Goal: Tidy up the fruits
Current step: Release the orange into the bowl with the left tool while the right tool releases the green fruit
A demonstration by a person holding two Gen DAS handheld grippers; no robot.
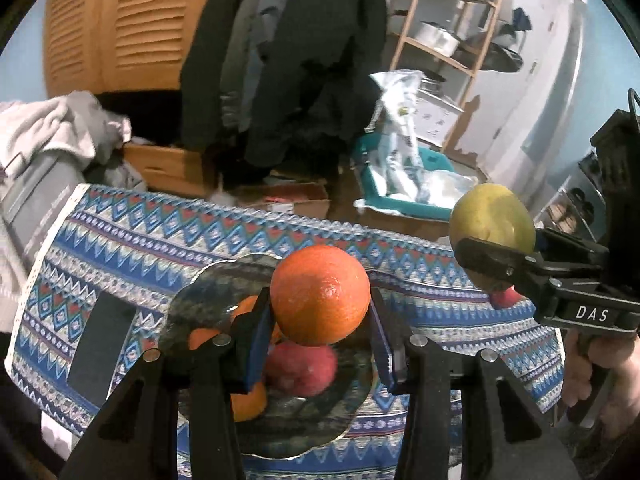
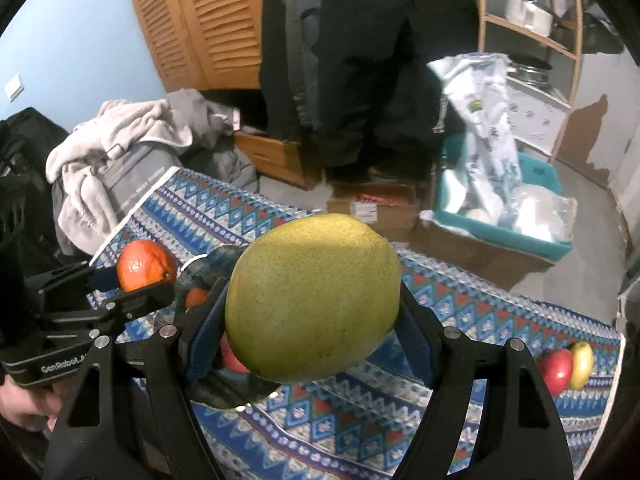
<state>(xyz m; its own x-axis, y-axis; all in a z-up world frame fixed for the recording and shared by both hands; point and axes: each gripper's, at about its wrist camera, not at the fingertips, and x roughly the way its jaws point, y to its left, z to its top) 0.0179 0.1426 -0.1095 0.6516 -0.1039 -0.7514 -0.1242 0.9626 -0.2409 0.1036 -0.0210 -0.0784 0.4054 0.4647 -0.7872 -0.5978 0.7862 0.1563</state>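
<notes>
Directly above plate (image 1: 192,304), at 12 o'clock from left fingers (image 1: 320,312): orange (image 1: 320,294) clamped. Off at 3 o'clock, clear of rim: right fingers (image 2: 314,320) clamping mango (image 2: 312,304), long axis crosswise. Left nearer plate.

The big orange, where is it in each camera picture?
Left wrist view: the orange sits in the middle, held in the left gripper above the plate.
Right wrist view: the orange is small, at the left edge, beside the mango.
Shared landmark: the blue patterned cloth.
</notes>
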